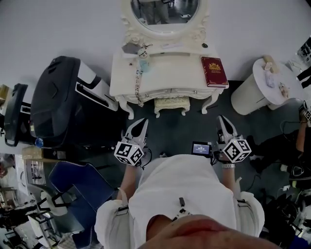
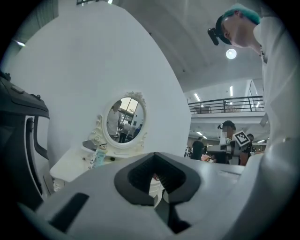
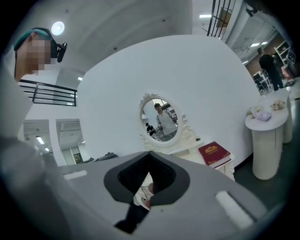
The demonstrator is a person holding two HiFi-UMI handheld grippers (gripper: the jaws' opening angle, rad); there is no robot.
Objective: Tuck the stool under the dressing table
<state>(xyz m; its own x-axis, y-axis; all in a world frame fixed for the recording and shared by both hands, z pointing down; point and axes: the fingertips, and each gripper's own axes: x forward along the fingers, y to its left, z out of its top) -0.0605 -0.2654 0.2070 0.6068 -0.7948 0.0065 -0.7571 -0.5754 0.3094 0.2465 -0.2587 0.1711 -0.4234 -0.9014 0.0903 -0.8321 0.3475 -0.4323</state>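
You are holding the left gripper (image 1: 141, 121) and right gripper (image 1: 221, 119) closed and empty. The stool (image 1: 171, 103) is sitting under the dressing table (image 1: 160, 73), so backing away seems next.

Stool (image 1: 171, 103) mostly hidden under the tabletop (image 1: 170, 70), only its near edge shows. Mirror (image 1: 165, 13) cut off by picture's top edge. Small items (image 1: 142, 54) far left on tabletop too small to tell.

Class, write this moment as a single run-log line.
stool: under table | left claw: shut, empty | right claw: shut, empty | book: on table
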